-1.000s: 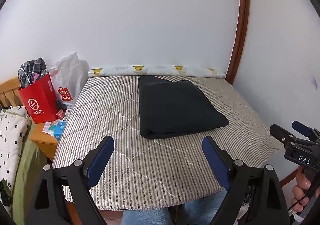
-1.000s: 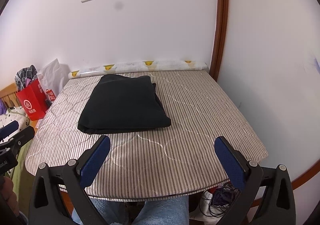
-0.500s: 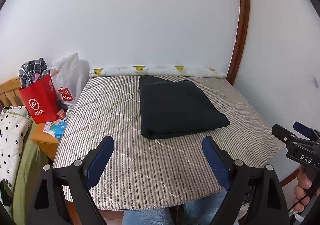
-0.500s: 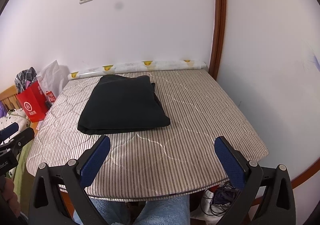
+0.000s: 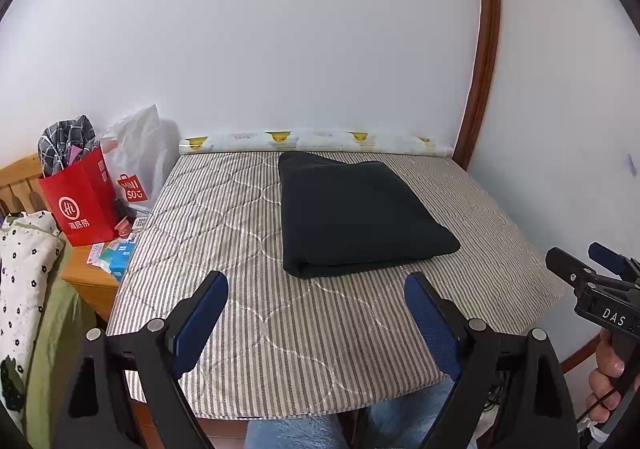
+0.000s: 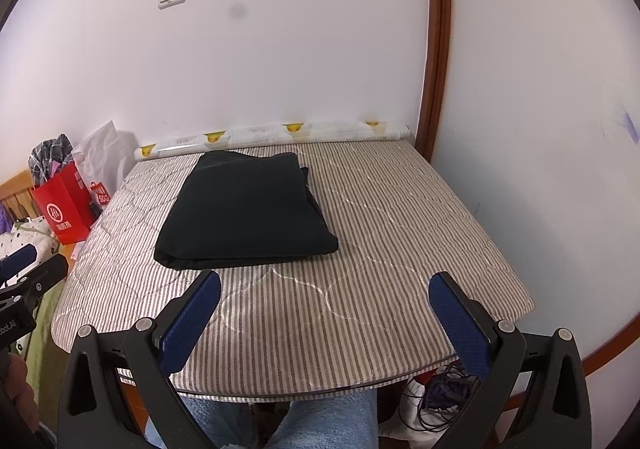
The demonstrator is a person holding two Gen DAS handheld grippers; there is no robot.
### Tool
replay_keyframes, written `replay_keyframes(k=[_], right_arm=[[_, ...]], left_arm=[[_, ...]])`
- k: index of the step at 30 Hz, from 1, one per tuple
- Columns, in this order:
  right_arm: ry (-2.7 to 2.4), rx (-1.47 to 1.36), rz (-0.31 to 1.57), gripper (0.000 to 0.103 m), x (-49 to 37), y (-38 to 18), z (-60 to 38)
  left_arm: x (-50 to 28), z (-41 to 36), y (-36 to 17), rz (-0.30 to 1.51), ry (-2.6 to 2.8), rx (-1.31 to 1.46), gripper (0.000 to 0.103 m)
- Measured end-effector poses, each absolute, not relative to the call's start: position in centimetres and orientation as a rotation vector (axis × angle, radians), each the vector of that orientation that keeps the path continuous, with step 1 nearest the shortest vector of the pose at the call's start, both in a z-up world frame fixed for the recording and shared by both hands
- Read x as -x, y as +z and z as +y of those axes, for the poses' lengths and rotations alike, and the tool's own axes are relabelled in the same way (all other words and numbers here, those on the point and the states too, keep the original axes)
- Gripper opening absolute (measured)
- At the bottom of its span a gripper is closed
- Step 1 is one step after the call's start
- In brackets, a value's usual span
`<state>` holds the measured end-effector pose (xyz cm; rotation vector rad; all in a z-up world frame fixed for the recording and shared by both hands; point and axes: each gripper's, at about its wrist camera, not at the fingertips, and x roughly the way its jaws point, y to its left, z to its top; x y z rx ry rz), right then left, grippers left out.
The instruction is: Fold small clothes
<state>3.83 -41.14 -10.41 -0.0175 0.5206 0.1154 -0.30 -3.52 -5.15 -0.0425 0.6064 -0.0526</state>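
We hold the left gripper (image 5: 316, 297) and right gripper (image 6: 325, 297) spread and empty near the table edge (image 6: 280, 377), because the dark garment (image 6: 248, 209) already lies folded.

Folded dark garment (image 5: 356, 213) on a striped, quilted bench (image 5: 224, 217).
The cloth is black or very dark green, folded into a thick, flat rectangle of several layers. Its rounded fold edge faces the near side; stacked layer edges show along its right side in the right wrist view (image 6: 248, 209). It lies towards the far side of the bench, nothing touching it.
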Motion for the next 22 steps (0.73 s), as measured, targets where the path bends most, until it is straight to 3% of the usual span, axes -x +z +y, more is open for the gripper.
replay_keyframes(k=[22], right_arm=[[0.124, 0.022, 0.513, 0.102, -3.83, -10.22, -41.06]], left_arm=[[0.06, -3.30, -4.97, 0.606, -0.058, 0.044, 0.089]])
